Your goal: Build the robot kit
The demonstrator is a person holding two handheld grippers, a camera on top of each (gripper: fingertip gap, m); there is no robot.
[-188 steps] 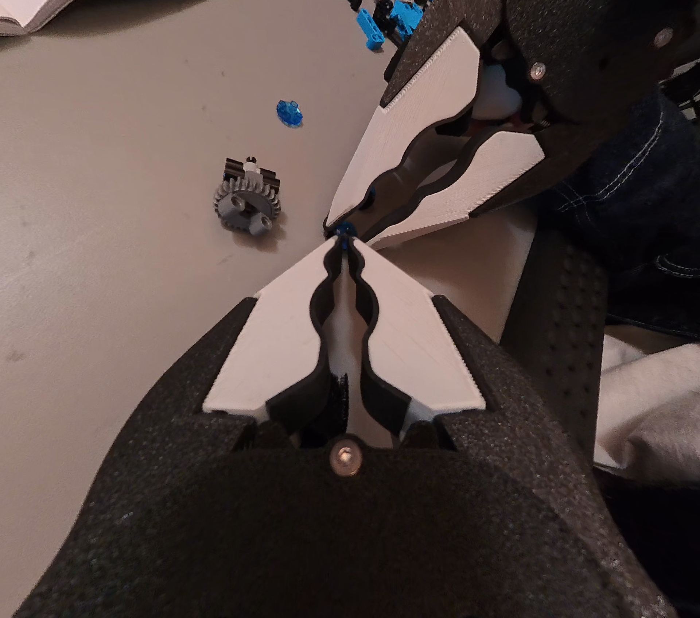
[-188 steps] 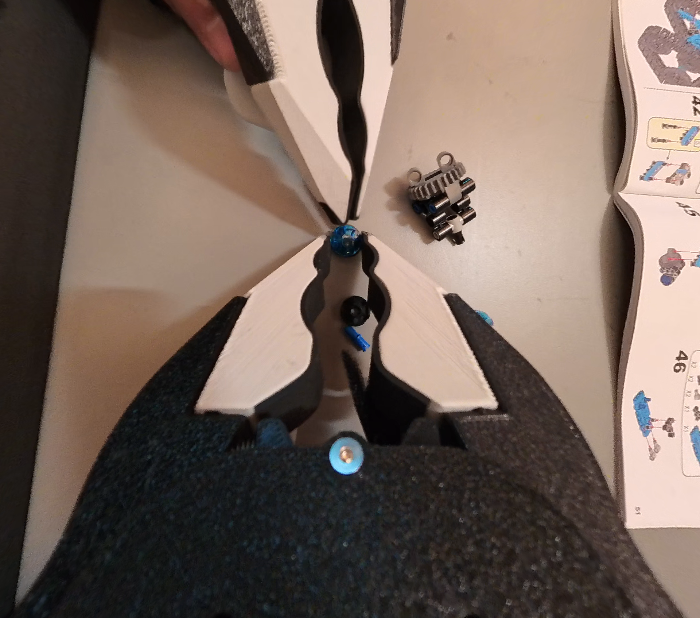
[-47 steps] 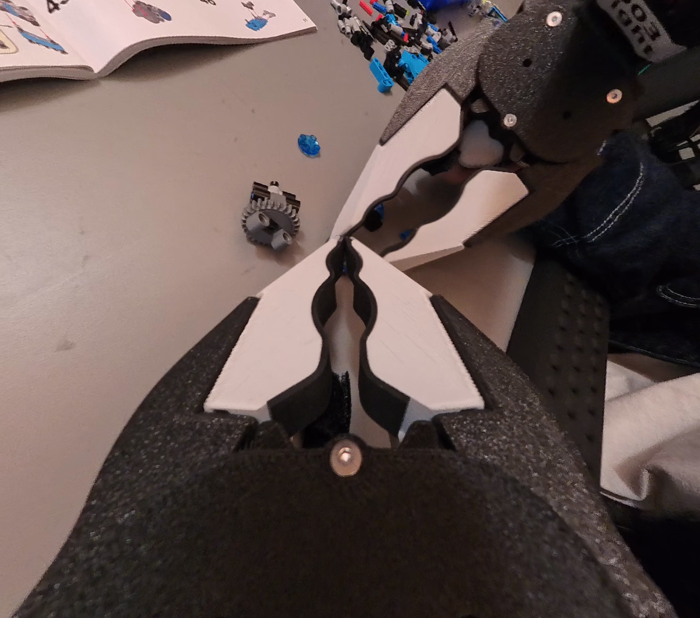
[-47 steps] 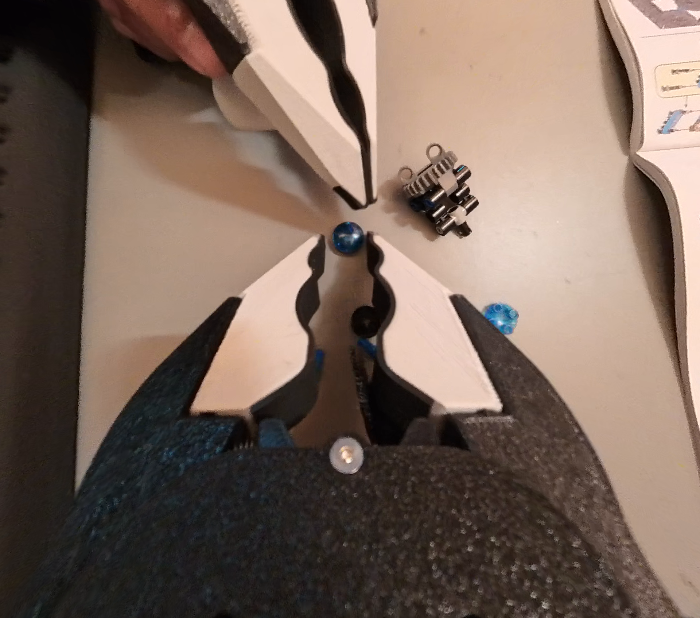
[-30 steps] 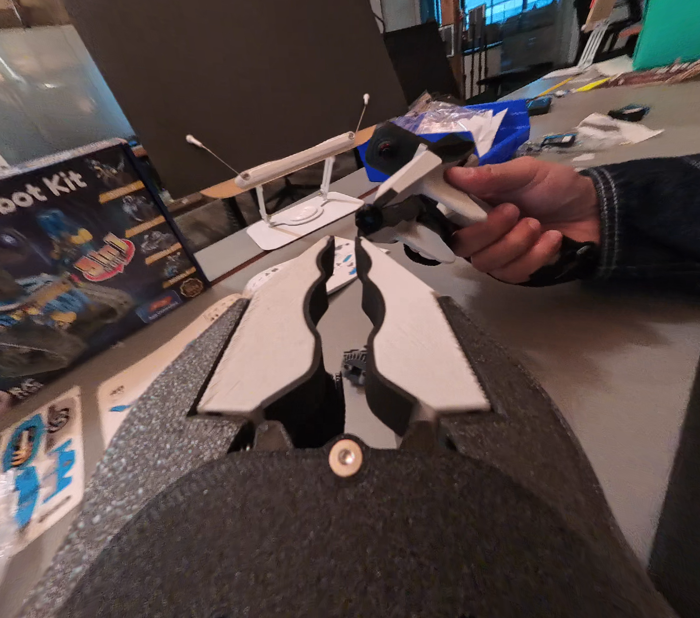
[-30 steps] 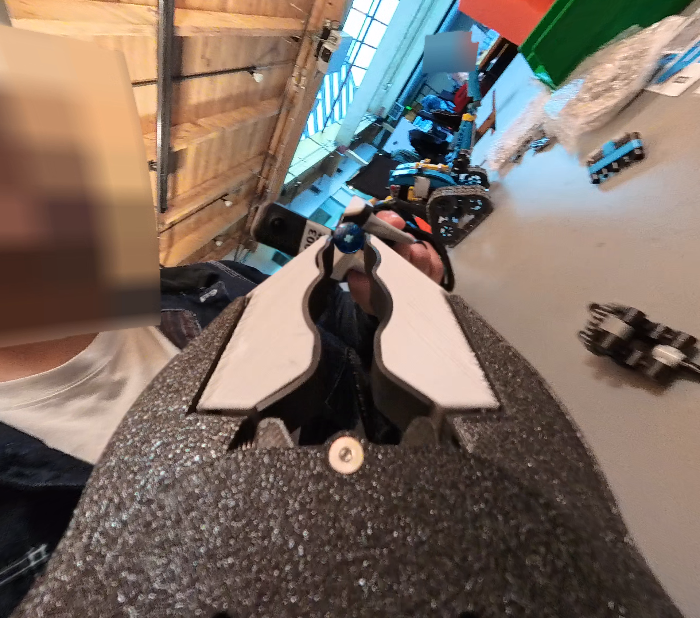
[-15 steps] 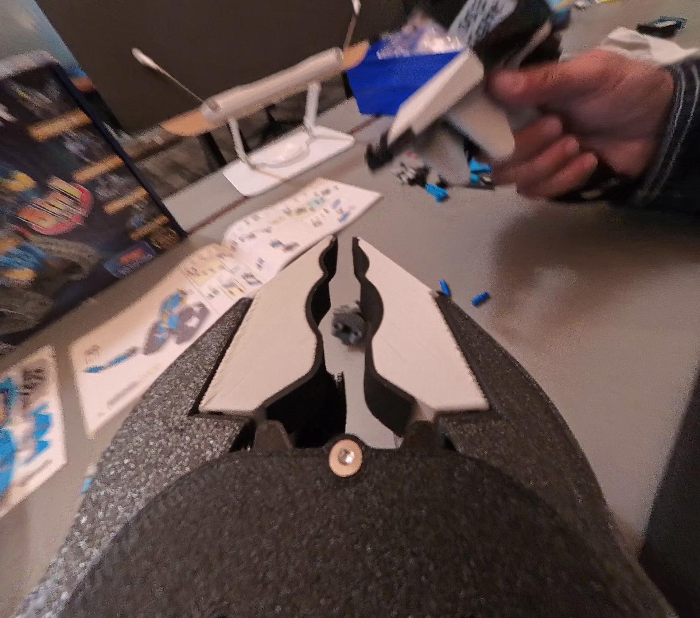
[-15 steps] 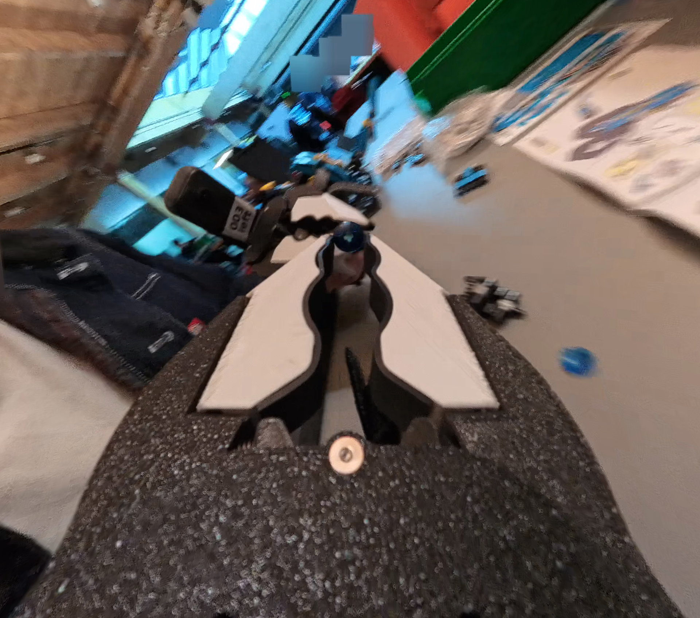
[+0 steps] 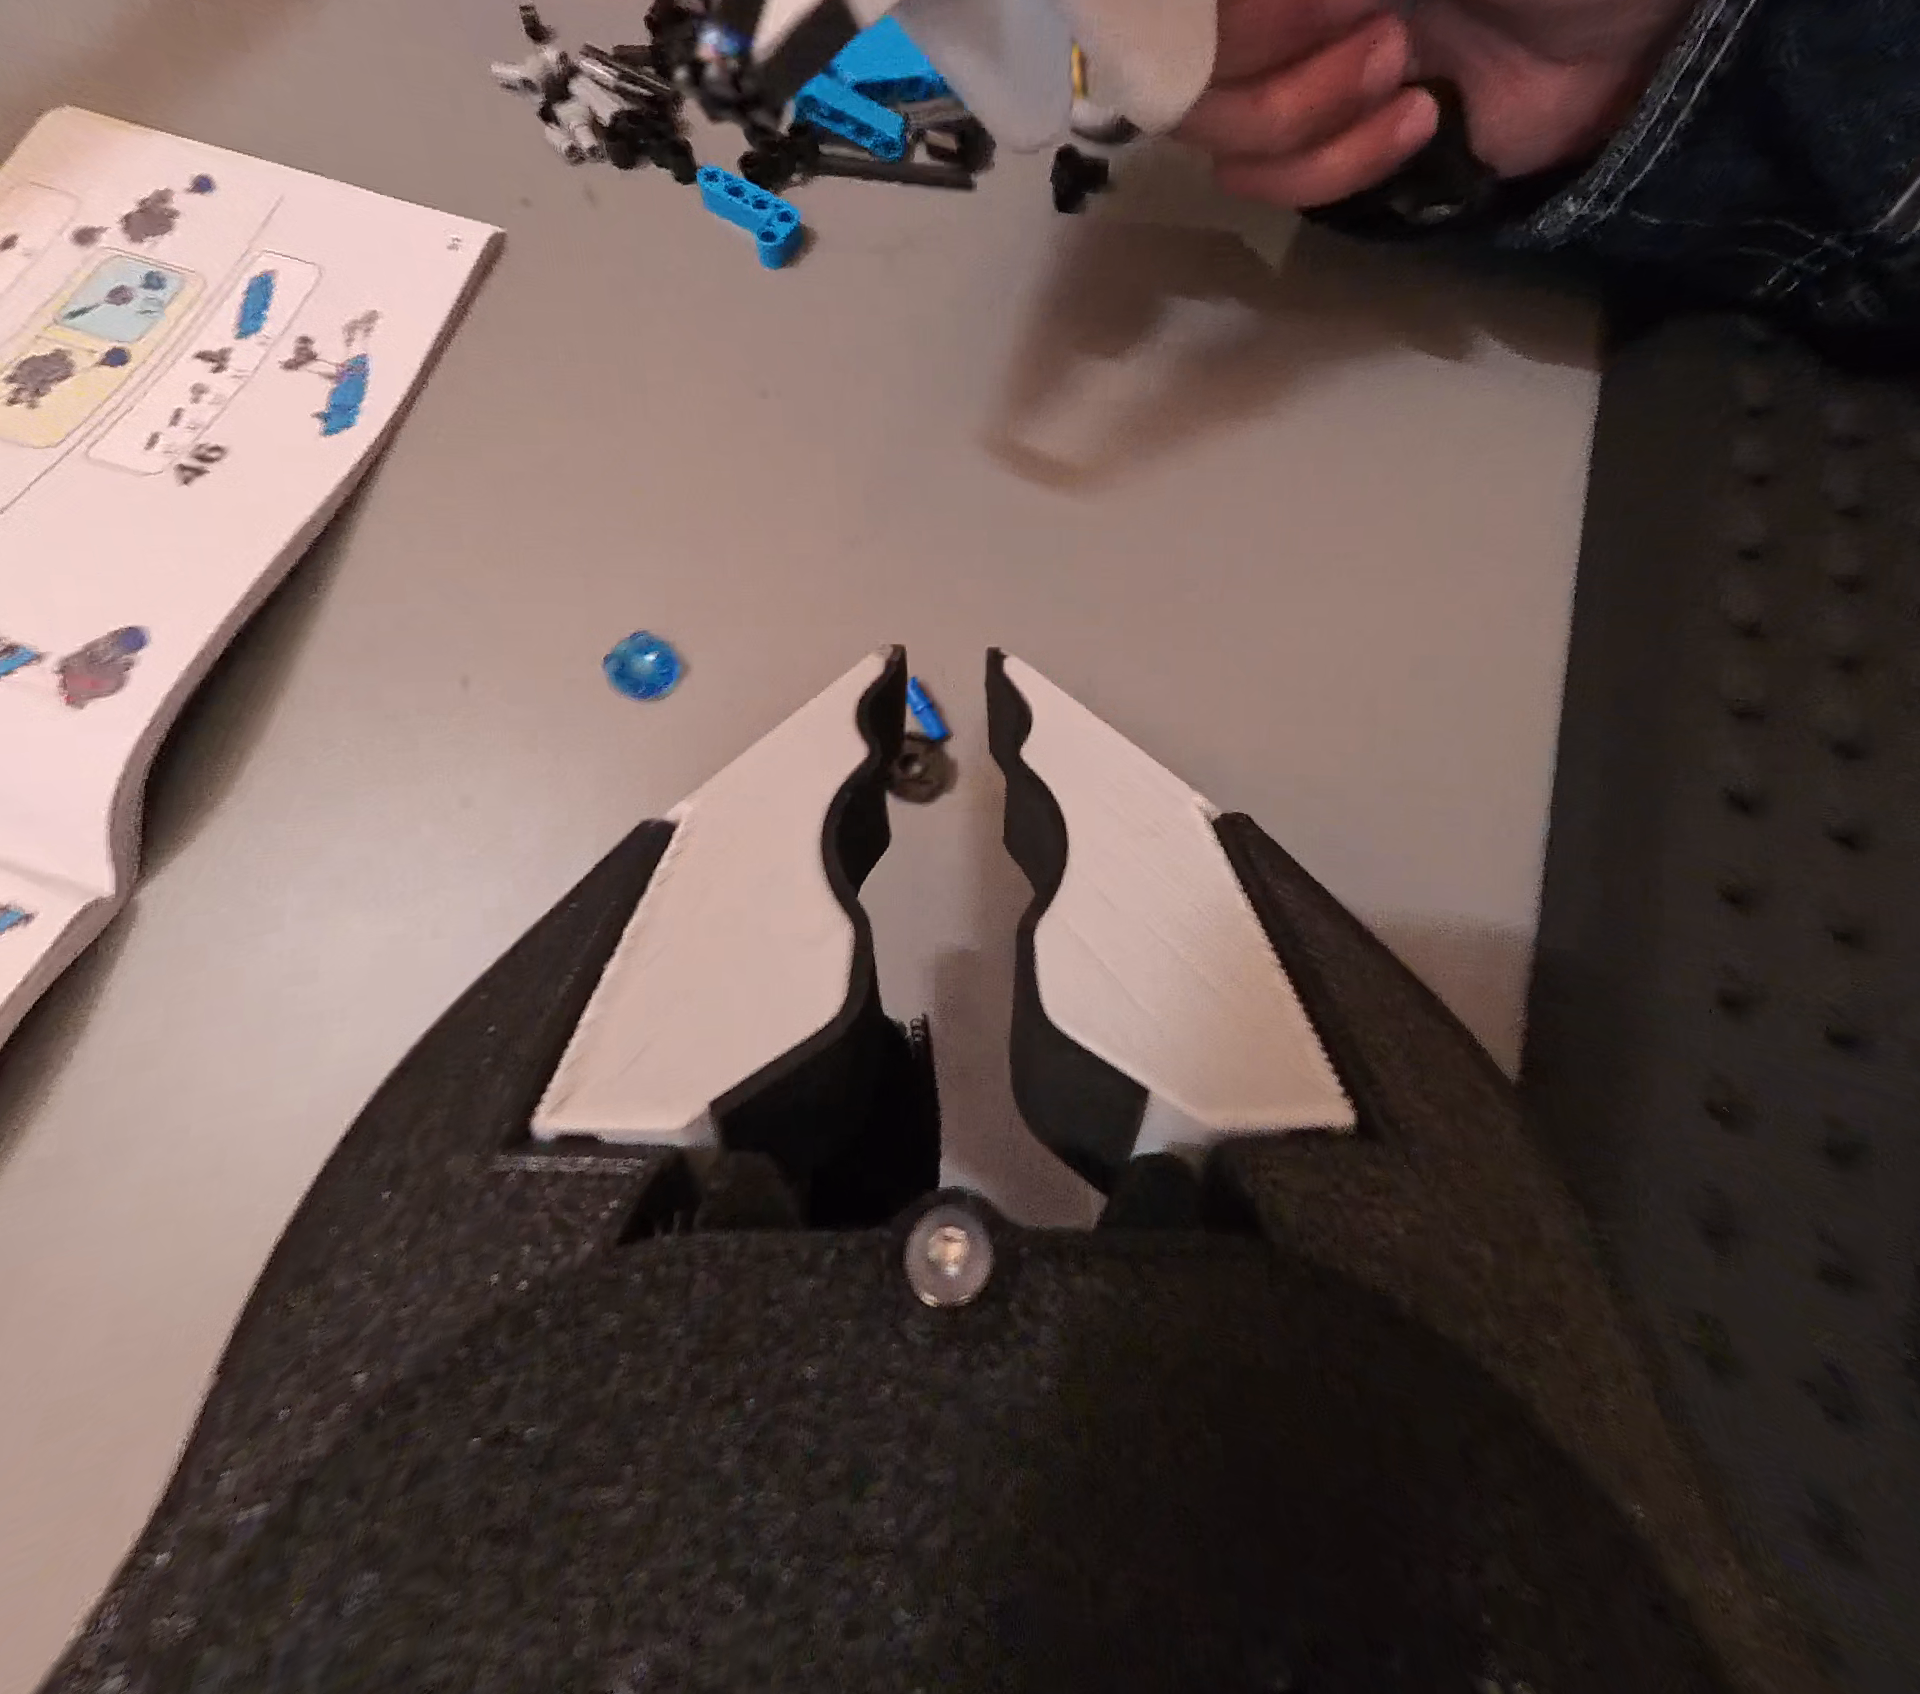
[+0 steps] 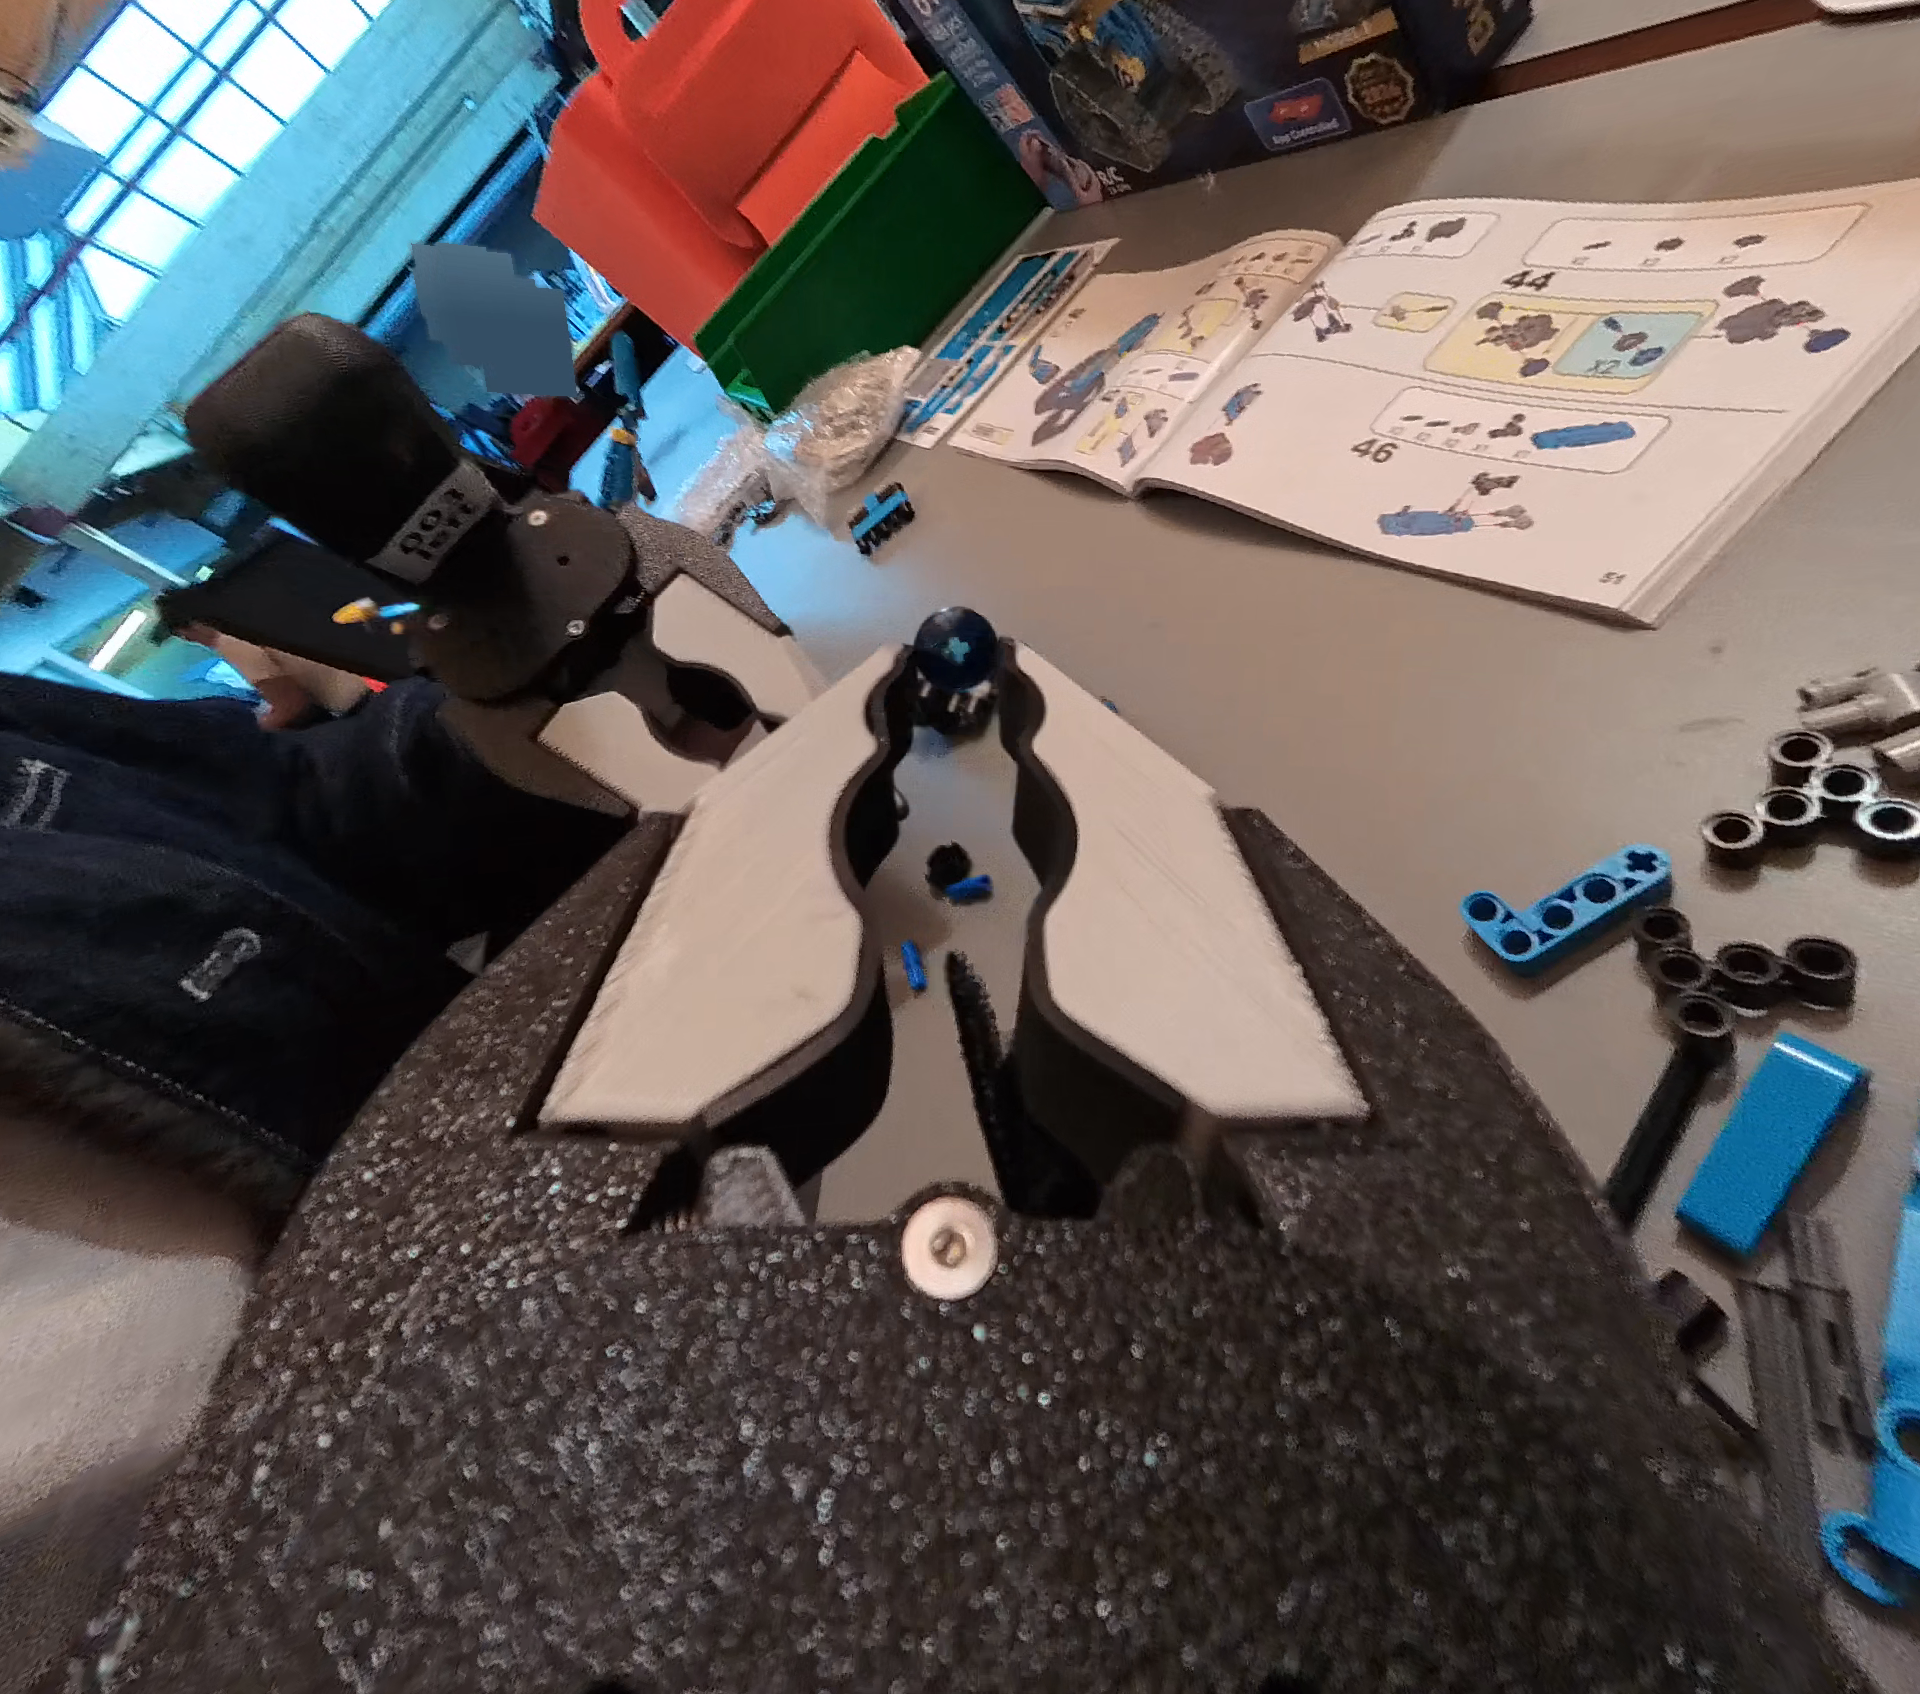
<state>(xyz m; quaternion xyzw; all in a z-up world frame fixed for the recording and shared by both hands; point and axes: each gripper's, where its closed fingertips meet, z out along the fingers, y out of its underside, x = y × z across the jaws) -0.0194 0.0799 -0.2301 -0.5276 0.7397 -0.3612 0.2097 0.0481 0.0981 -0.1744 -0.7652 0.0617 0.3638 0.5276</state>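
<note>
Two grippers now drawn apart: left gripper (image 9: 943, 657) opened and empty above blue pin (image 9: 925, 706), right of instruction booklet (image 9: 208, 397); right gripper (image 10: 954, 659) clamped on blue ball (image 10: 954, 643).

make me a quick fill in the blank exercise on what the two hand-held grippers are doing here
1. The right hand-held gripper is shut on a small round ____ piece.
2. The left hand-held gripper is ____, with nothing between its fingertips.
3. A round blue piece lies on the grey table, between the left hand-held gripper and the open instruction ____.

Missing words: blue; open; booklet
</note>
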